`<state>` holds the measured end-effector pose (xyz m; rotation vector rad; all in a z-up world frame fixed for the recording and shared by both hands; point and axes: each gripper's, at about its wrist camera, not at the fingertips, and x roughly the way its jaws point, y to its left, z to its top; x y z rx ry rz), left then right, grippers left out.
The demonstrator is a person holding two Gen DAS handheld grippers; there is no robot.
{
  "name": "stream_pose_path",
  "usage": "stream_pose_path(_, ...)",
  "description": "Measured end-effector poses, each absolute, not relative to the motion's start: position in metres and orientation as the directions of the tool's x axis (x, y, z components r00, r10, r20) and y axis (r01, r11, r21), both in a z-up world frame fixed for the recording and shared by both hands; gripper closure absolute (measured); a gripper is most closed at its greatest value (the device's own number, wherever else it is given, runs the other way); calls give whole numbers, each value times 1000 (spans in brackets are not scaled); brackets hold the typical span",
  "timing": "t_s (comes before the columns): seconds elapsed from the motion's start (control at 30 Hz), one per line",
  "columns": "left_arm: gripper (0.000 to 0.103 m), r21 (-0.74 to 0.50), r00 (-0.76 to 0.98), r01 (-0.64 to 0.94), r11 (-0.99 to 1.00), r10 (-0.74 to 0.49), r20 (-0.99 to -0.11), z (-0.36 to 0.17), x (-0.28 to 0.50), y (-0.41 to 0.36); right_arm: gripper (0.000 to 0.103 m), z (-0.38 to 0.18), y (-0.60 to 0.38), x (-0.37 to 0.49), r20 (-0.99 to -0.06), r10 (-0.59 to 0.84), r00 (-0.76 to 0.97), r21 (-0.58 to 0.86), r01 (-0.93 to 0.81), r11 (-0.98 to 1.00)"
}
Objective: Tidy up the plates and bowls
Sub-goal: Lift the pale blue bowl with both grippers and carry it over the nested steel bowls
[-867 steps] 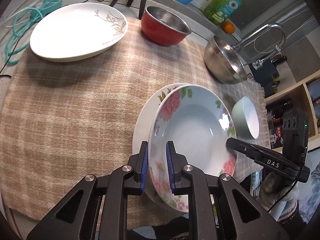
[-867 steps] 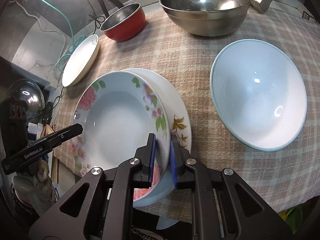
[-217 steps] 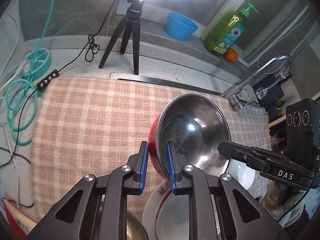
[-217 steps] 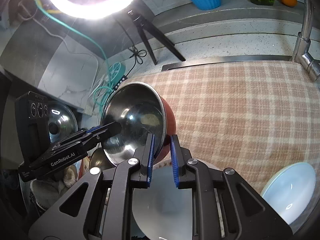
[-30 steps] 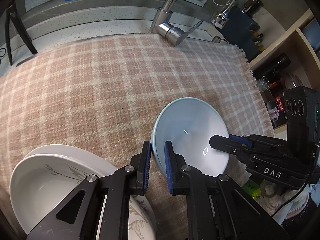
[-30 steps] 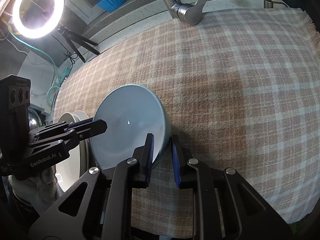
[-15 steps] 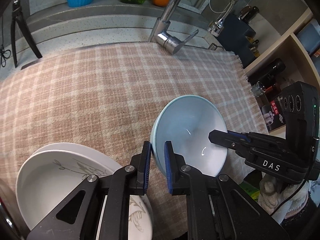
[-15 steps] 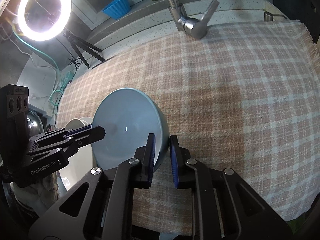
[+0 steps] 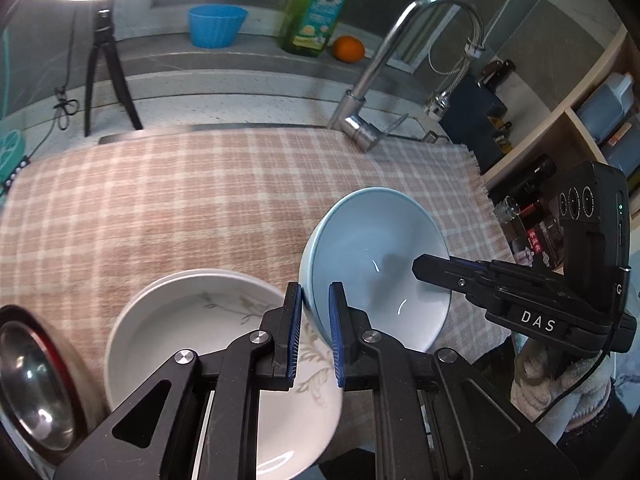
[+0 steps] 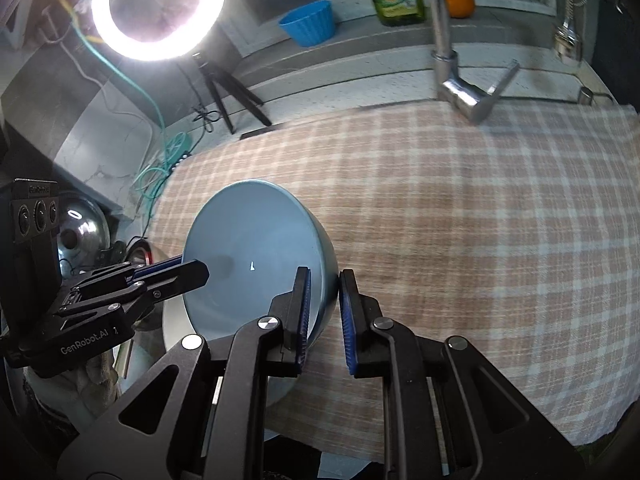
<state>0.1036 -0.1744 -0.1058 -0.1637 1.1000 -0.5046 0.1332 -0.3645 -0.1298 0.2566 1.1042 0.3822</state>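
Note:
A pale blue bowl (image 9: 376,264) is held in the air between both grippers, above the checked cloth (image 9: 180,192). My left gripper (image 9: 314,334) is shut on its near left rim. My right gripper (image 10: 323,316) is shut on its opposite rim; the bowl also shows in the right wrist view (image 10: 248,256). The right gripper appears in the left wrist view (image 9: 424,270) at the bowl's right edge. Below and left lies a stack of white plates with a grey leaf print (image 9: 192,332). A red bowl with a steel inside (image 9: 28,380) sits at the far left edge.
A steel tap (image 9: 376,64) stands at the back of the cloth. A blue cup (image 9: 217,26), a green soap bottle (image 9: 316,8) and an orange (image 9: 349,49) sit on the back ledge. A ring light on a tripod (image 10: 158,8) stands back left. Shelves (image 9: 580,128) are on the right.
Both grippers have lifted the blue bowl higher off the cloth and carried it left, toward the white plate stack. The red bowl has come into view at the left.

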Motion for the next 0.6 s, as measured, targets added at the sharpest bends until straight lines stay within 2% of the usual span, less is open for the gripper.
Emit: stream_pose_path(0.6,91,-379,468,102,920,-380,-797,-88,56,-52,88,-109,-227,135,-797,516,313,382,-400,833)
